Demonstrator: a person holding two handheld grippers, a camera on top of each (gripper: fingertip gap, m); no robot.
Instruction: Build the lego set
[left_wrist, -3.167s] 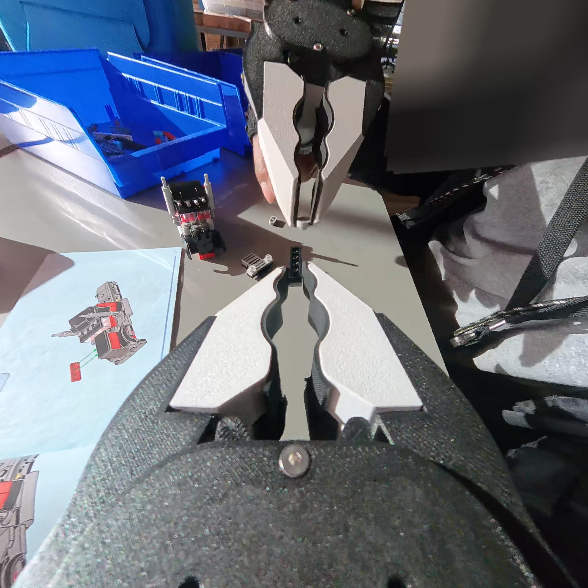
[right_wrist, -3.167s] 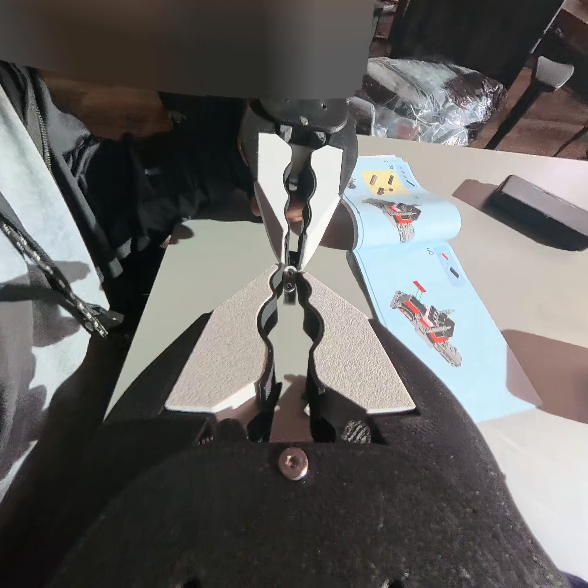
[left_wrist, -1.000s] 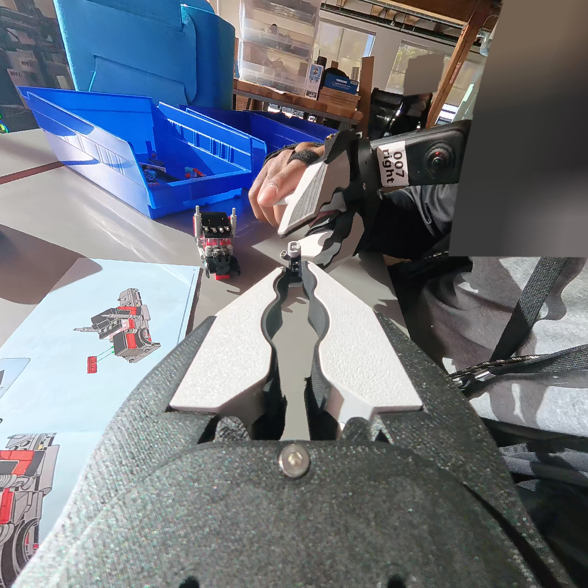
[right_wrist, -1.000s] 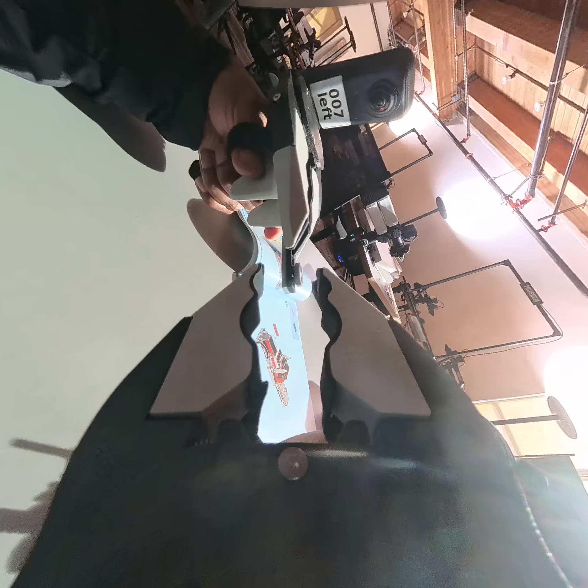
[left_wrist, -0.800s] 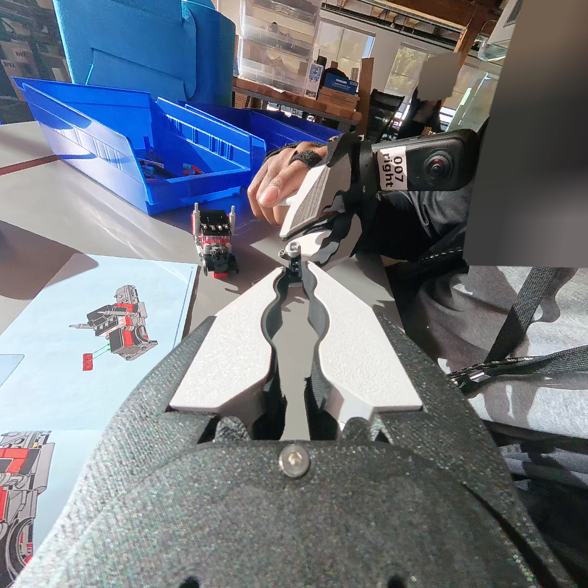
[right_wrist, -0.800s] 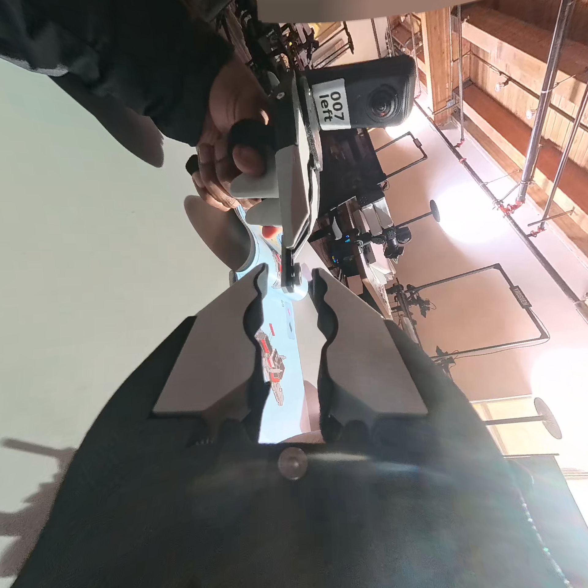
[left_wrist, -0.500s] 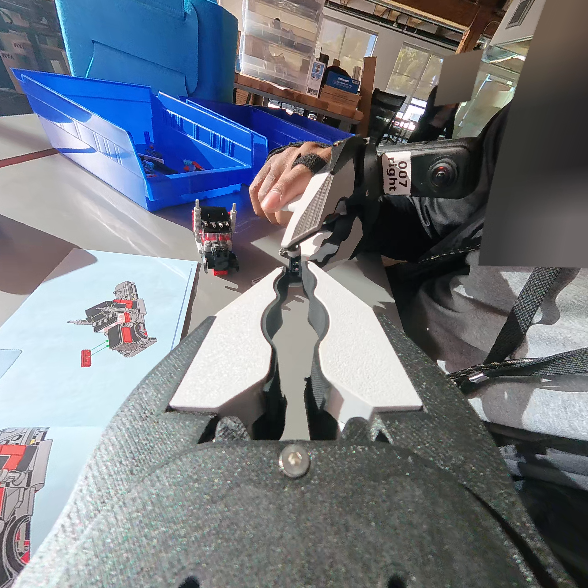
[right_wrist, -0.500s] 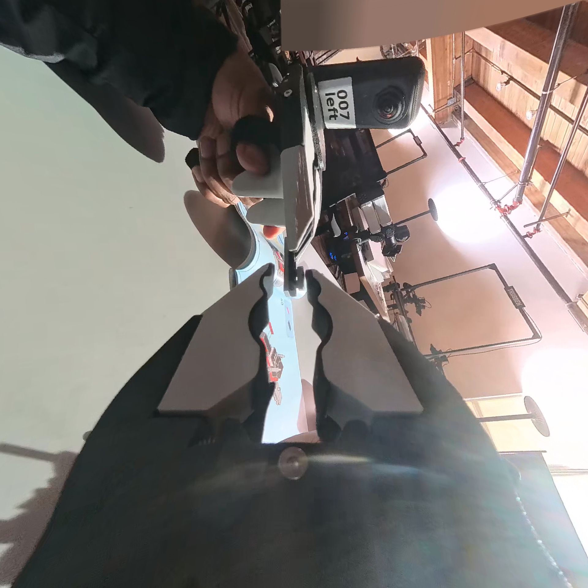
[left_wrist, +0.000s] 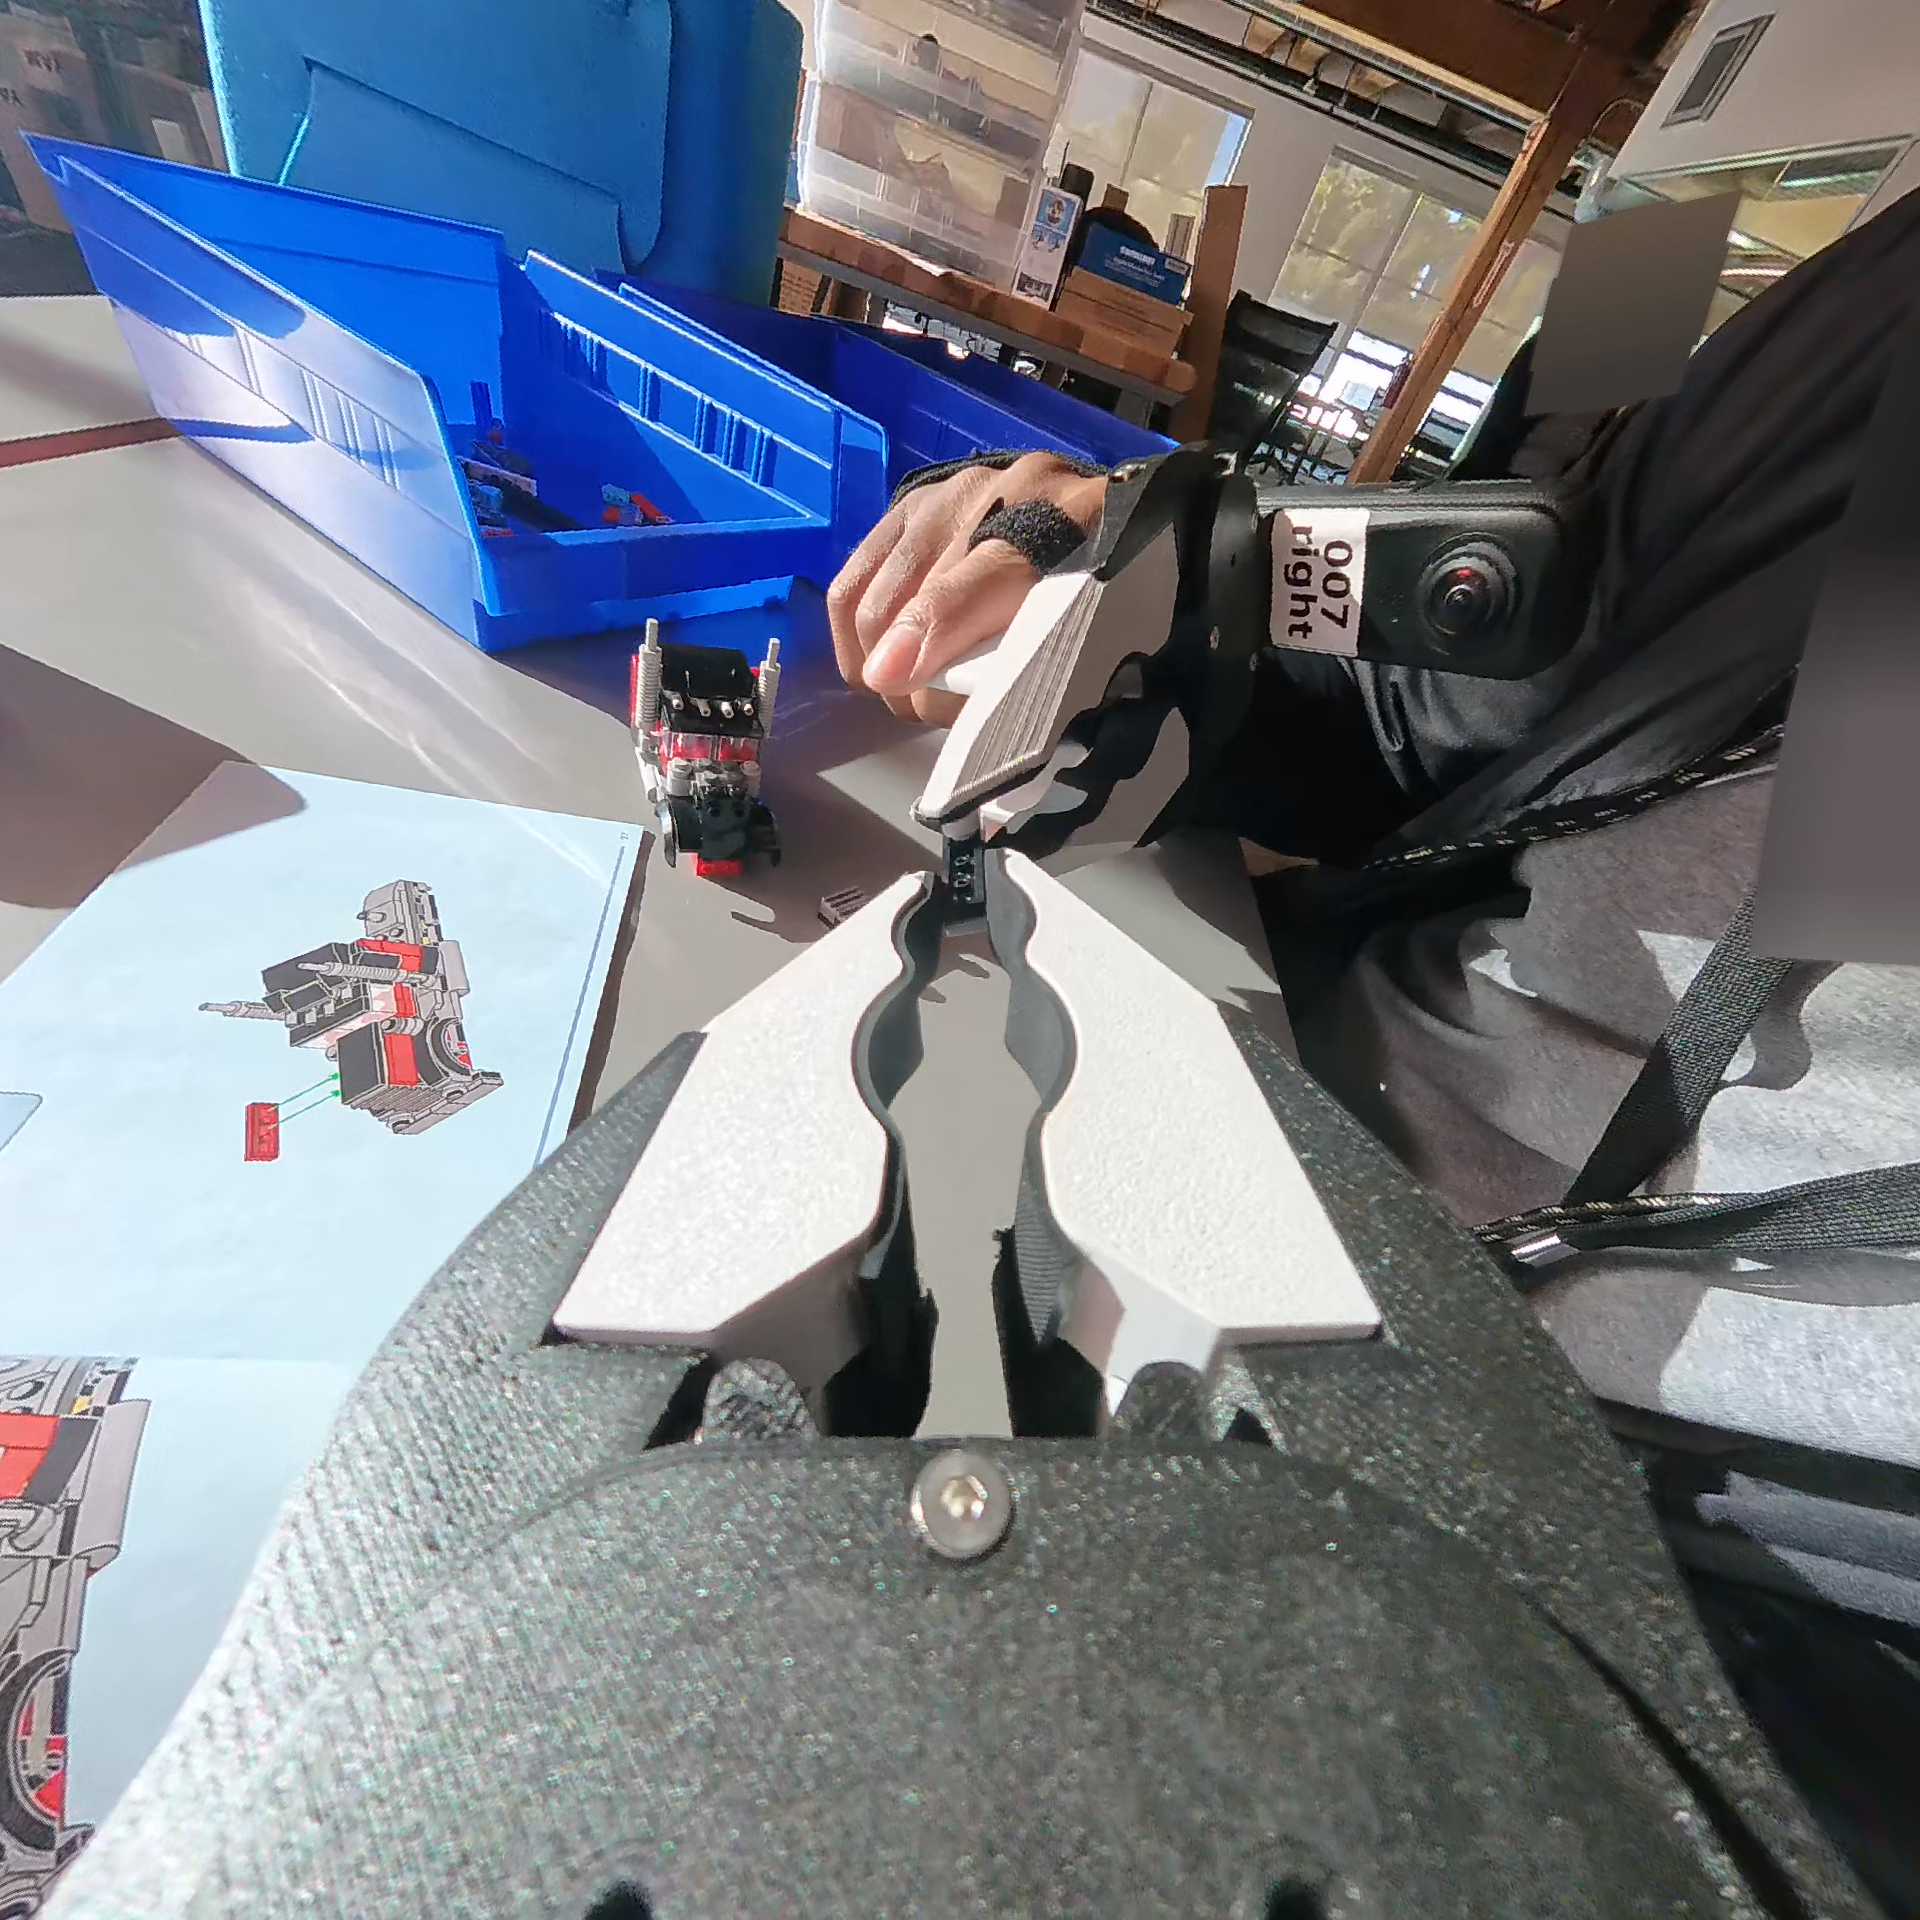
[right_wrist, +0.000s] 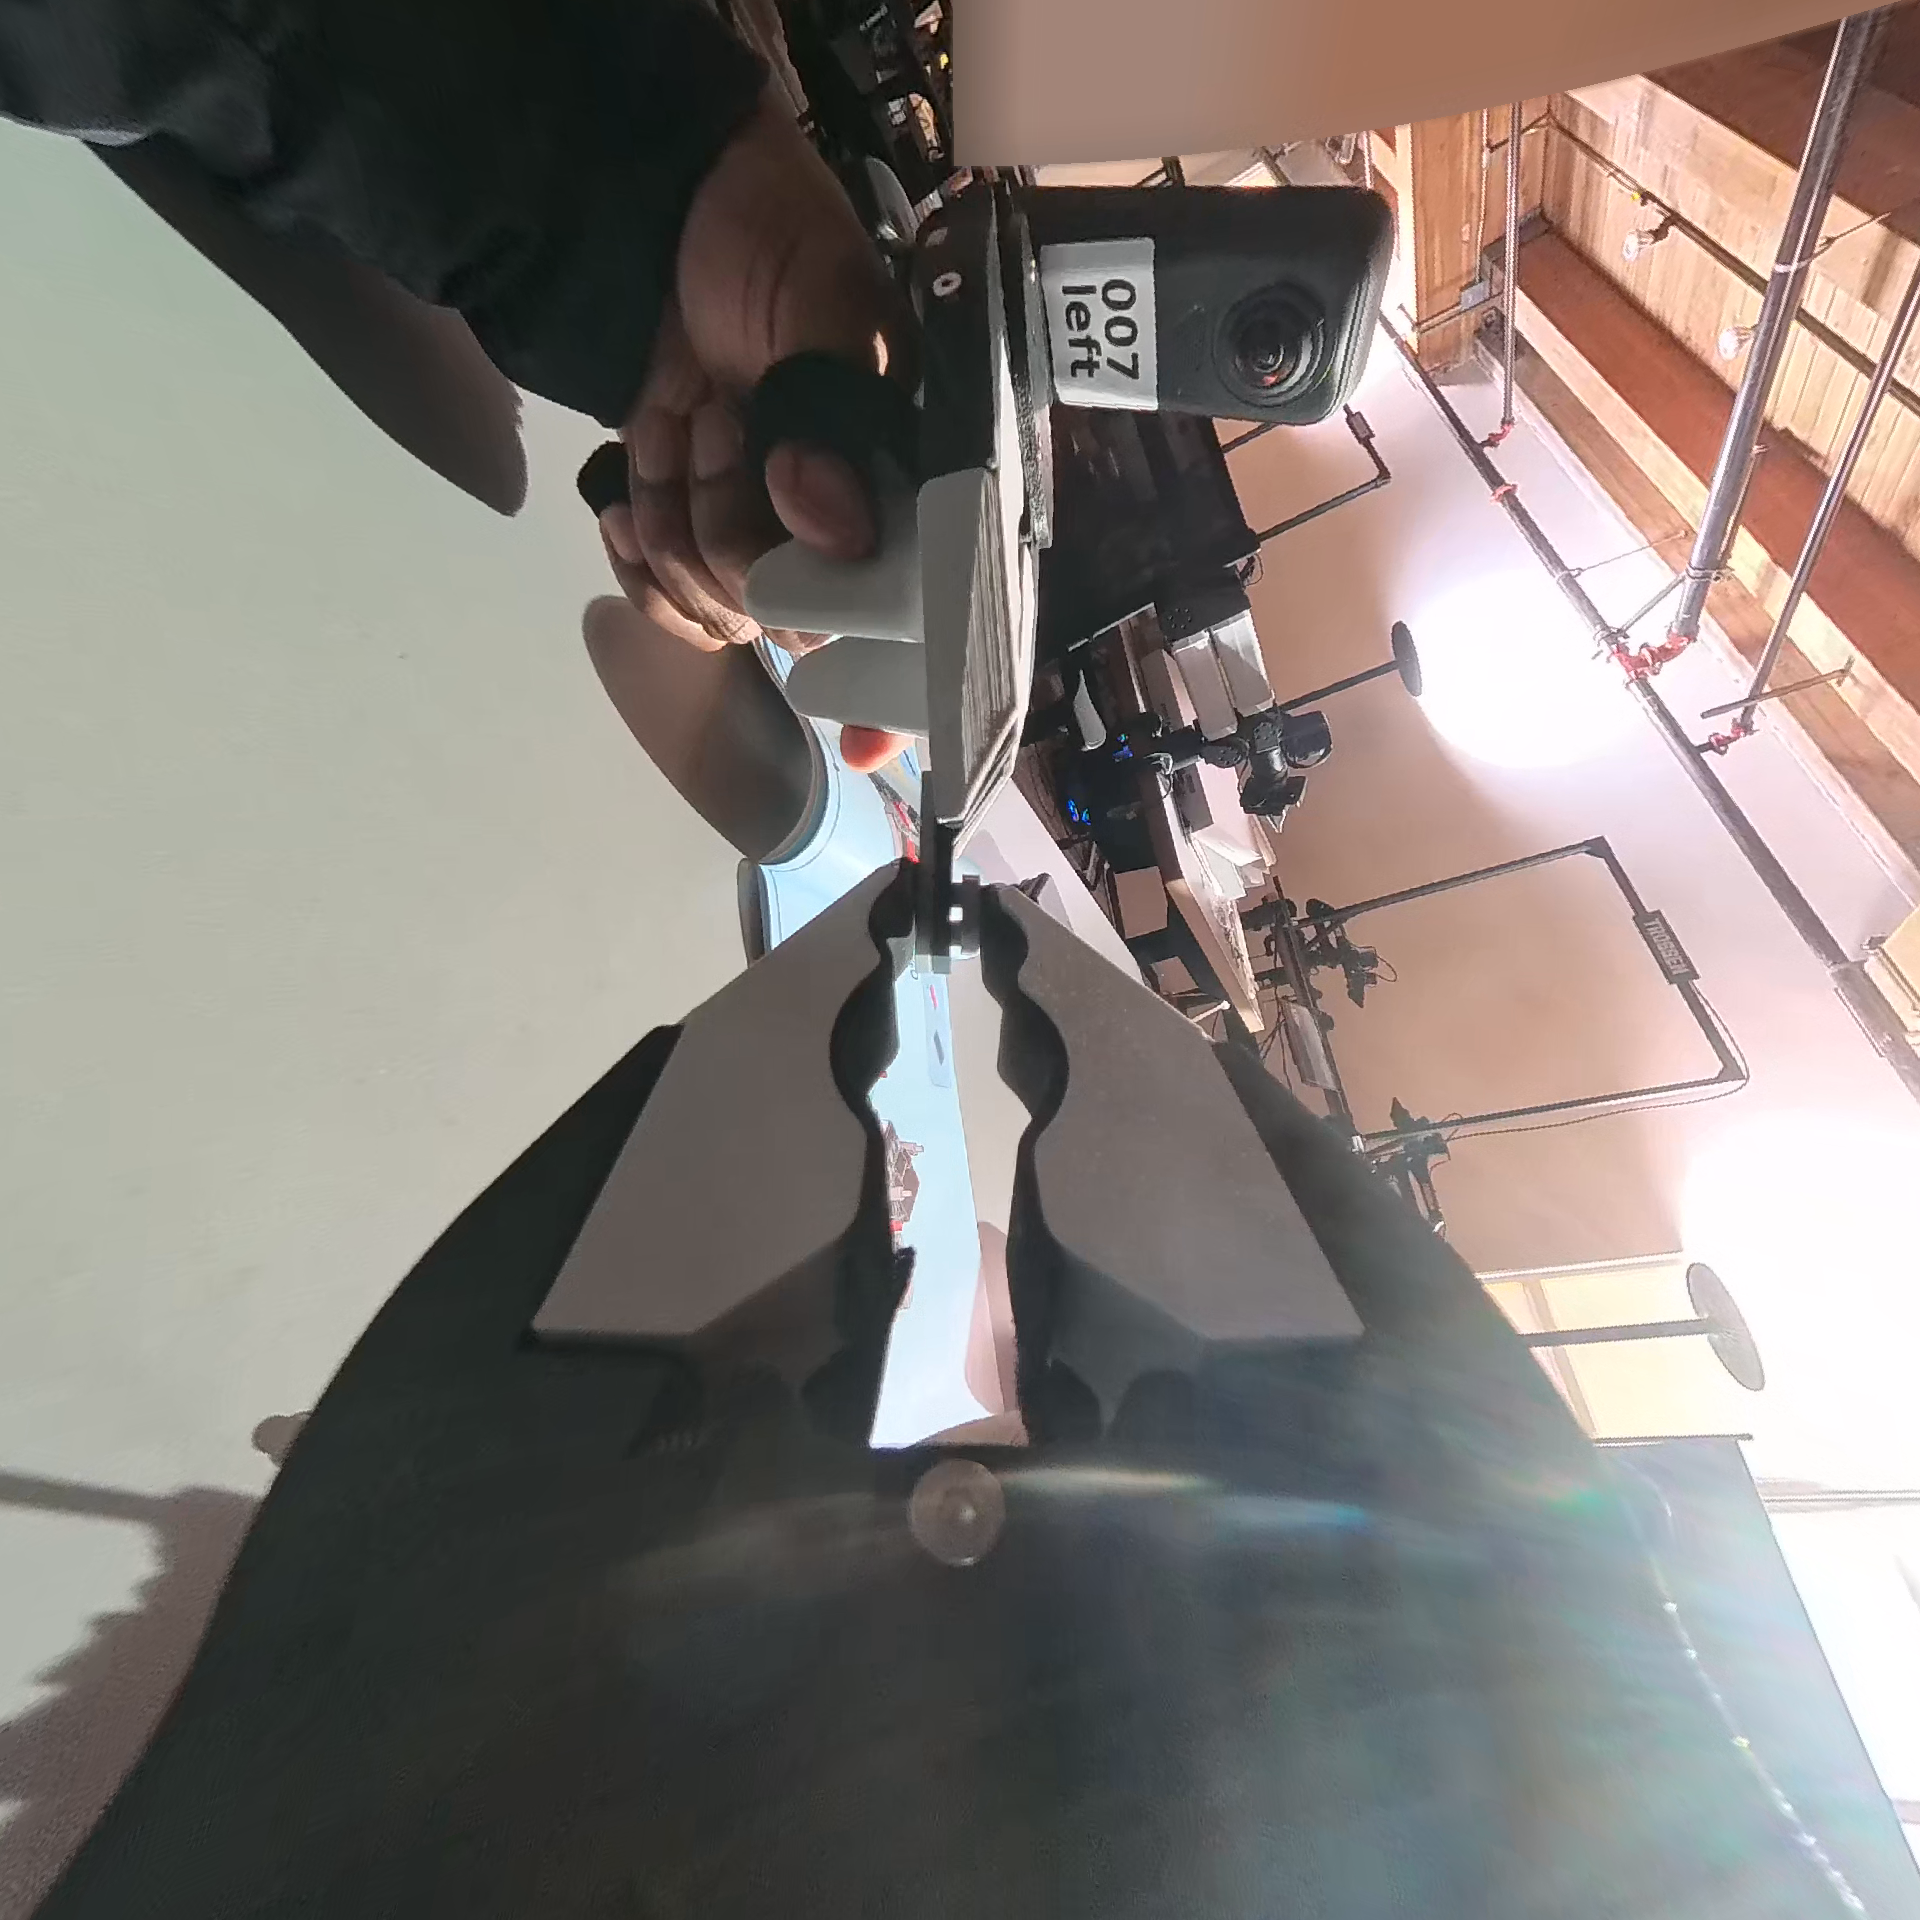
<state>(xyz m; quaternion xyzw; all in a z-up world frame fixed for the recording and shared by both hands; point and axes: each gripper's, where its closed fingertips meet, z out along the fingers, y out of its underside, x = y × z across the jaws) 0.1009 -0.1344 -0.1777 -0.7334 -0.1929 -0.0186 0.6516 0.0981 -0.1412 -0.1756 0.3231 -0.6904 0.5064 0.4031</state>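
Note:
My left gripper (left_wrist: 961, 883) is shut on a small black lego plate (left_wrist: 963, 871) and holds it above the table. My right gripper (right_wrist: 948, 914) is turned on its side and shut on a small grey round piece (right_wrist: 951, 928) that sits on the end of that plate. In the left wrist view its tips (left_wrist: 951, 816) meet the plate from above. In the right wrist view the left gripper (right_wrist: 940, 831) shows edge-on. A partly built black and red truck model (left_wrist: 707, 758) stands on the table behind.
An open instruction booklet (left_wrist: 312, 1039) lies at the left. Blue bins (left_wrist: 468, 416) with several loose parts stand at the back left. A small dark piece (left_wrist: 842, 902) lies by the booklet's edge. A person's lap and straps fill the right side. My two grippers' fingertips are within a few centimetres of each other.
Both grippers have risen off the table. The right gripper turned on its side; its jaws, open around the grey piece a second ago, have closed on it. The left grip is unchanged.

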